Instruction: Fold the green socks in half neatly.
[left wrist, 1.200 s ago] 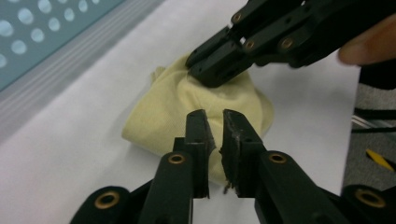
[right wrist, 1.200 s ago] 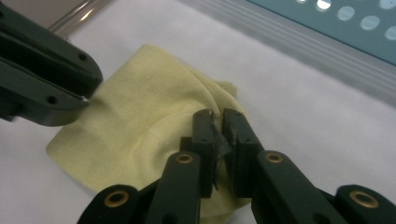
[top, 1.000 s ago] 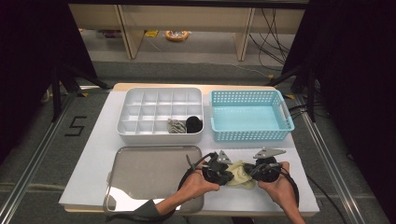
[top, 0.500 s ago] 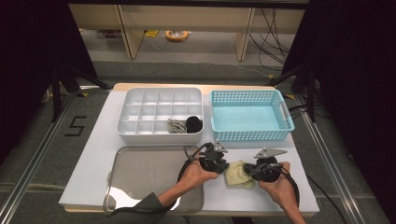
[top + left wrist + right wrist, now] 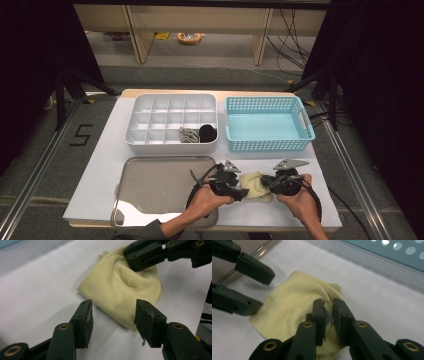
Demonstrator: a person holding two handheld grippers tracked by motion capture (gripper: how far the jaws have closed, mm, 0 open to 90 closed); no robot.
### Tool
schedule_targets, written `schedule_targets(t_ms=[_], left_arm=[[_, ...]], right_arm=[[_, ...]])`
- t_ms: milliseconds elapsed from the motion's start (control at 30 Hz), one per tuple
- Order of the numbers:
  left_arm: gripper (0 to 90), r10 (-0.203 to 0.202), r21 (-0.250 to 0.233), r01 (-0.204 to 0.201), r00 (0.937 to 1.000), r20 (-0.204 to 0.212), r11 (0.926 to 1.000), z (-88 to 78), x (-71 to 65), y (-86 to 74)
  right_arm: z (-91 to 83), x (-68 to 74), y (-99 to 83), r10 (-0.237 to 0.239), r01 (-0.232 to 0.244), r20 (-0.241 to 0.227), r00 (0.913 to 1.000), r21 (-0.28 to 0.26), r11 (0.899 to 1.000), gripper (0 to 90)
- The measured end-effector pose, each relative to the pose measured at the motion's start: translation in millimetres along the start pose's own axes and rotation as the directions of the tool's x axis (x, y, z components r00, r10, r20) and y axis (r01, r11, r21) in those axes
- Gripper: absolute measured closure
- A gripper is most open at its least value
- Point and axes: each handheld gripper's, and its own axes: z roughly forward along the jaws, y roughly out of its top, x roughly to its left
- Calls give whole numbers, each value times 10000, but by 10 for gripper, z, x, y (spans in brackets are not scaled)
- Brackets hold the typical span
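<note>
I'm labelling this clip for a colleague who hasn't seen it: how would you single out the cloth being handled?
On the white table, look at the near edge, right of the metal tray and in front of the blue basket. The pale yellow cloth lies there crumpled between the two grippers. It is the only yellow, soft item outside the divided white box.

Lab recording bay, white-covered table point(image 5: 100, 165), dark curtains point(image 5: 35, 75), loose cables point(image 5: 290, 30), floor marker point(image 5: 80, 135)

Landmark = cloth point(image 5: 256, 186), lying on the table point(image 5: 110, 165) near its front edge. Tray point(image 5: 160, 187) just left of it; divided box point(image 5: 172, 122) behind-left — two small items in its front-right cells. Basket point(image 5: 267, 125) directly behind. Left gripper point(image 5: 239, 190) & right gripper point(image 5: 267, 184) flank it.
</note>
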Motion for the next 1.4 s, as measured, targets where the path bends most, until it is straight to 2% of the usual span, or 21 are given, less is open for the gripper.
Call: schedule_targets(t_ms=[33, 100, 200, 267, 400, 433, 467, 700, 767, 800, 833, 900, 967, 1033, 1133, 1167, 1200, 1267, 1300, 1333, 1400], left_arm=[[477, -5, 19, 5, 10000, -21, 10000, 16, 1, 0], [485, -251, 75, 250, 9995, 185, 9997, 57, 6, 5], [544, -132, -18, 132, 9997, 188, 9999, 89, 2, 20], [619, -86, -214, 89, 9999, 148, 9997, 111, -4, 11], [787, 47, -289, -39, 9996, 292, 9996, 96, 8, 7], [811, -50, -325, 62, 9993, 369, 9995, 85, 15, 8], [828, 15, -373, -1, 9994, 358, 9993, 78, 26, 9], [844, 63, -204, -48, 9972, 746, 9998, -59, 92, 9], [843, 72, -198, -57, 9970, 766, 9998, -126, 122, 5], [842, -148, -240, 170, 9959, 888, 9996, -149, 129, -1], [841, -44, -149, 57, 9963, 863, 9999, -181, 157, -7], [839, -45, -26, 48, 9962, 867, 10000, -219, 195, -27], [836, -32, 80, 25, 9959, 907, 10000, -232, 227, -42], [835, 24, 83, -32, 9962, 870, 10000, -240, 242, -57], [834, -24, 58, 20, 9964, 852, 10000, -243, 222, -63], [834, -14, 72, 8, 9960, 899, 10000, -246, 223, -60], [834, 119, 96, -128, 9959, 897, 9999, -252, 234, -54], [834, 84, 110, -94, 9961, 882, 9999, -262, 233, -51], [833, 107, 90, -115, 9964, 841, 9999, -266, 234, -50], [833, 88, 45, -92, 9966, 816, 9999, -267, 229, -51], [832, 161, 112, -170, 9966, 806, 9998, -269, 235, -56]], right_arm=[[-13, 7, 2, 115, -114, -27, 9999, 219, 9997, 799], [6, -3, -9, -34, 34, 24, 10000, 30, 10000, 797], [0, -4, -12, -17, 17, -4, 10000, 36, 10000, 796], [-19, 11, -9, 298, -297, -75, 9995, 167, 9994, 797], [-41, -23, -9, -16, 17, -60, 10000, 91, 10000, 796], [-50, 8, -8, 419, -418, -178, 9990, 50, 9991, 796], [-77, -21, -2, 40, -41, -7, 10000, -52, 10000, 796], [-210, 53, 38, -260, 243, -201, 9995, -798, 9965, 801], [-221, 125, 53, -227, 198, -413, 9989, -692, 9974, 804], [-207, 159, 56, -304, 267, -496, 9983, -730, 9970, 804], [-196, 213, 59, -80, 41, -680, 9977, -577, 9983, 804], [-166, 245, 71, -383, 341, -779, 9962, -542, 9979, 804], [-125, 301, 70, -281, 234, -1039, 9942, -463, 9987, 803], [-87, 314, 68, -591, 541, -959, 9936, -538, 9971, 803], [-57, 352, 61, -488, 458, -1059, 9932, -304, 9985, 802], [-53, 376, 56, -257, 229, -1138, 9932, -253, 9994, 802], [-44, 363, 58, -489, 467, -1149, 9922, -217, 9987, 802], [-1, 385, 40, -333, 276, -1150, 9928, -512, 9983, 802], [-17, 378, 46, -489, 469, -1188, 9917, -195, 9987, 802], [12, 382, 33, -518, 460, -1224, 9911, -497, 9977, 802], [10, 384, 29, -456, 424, -1332, 9900, -263, 9988, 801]])
